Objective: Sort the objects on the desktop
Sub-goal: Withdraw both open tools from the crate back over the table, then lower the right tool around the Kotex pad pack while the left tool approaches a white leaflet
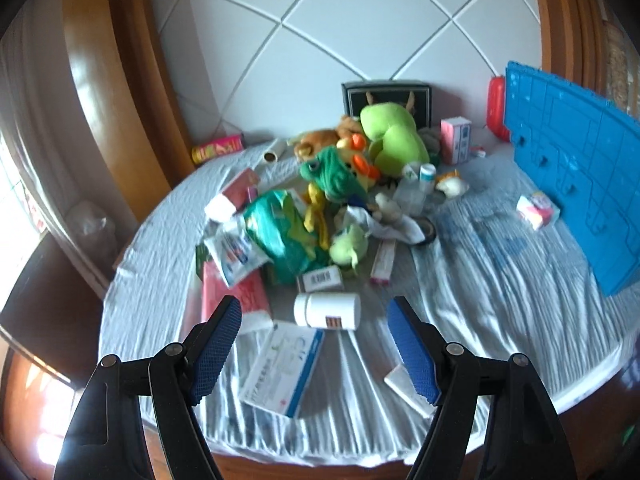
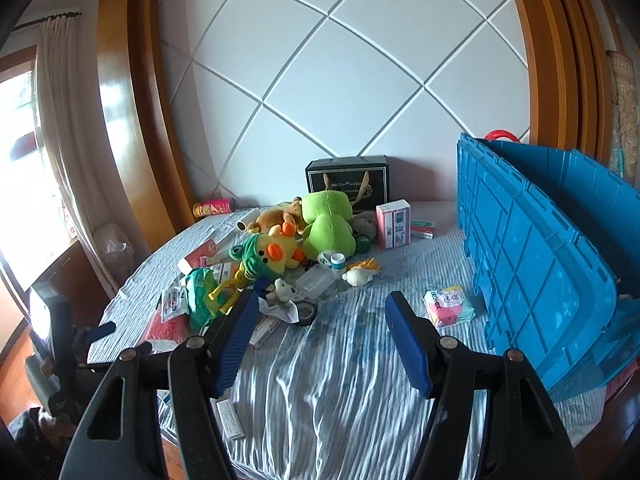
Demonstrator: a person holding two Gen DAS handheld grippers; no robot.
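Your left gripper [image 1: 314, 344] hangs with its jaws spread wide and nothing between them, over one white pill bottle [image 1: 327, 311] lying on its side and one white-and-blue box [image 1: 282, 368] just nearer you. Your right gripper [image 2: 322, 340] is equally wide and empty above the striped cloth [image 2: 340, 380]. Beyond sits the heap: one big green plush [image 2: 328, 222], one yellow duck [image 2: 276, 254] (frog-hooded), one brown bear [image 2: 276, 214]. One pink pad packet [image 2: 448, 307] lies apart, beside one blue crate [image 2: 532, 264].
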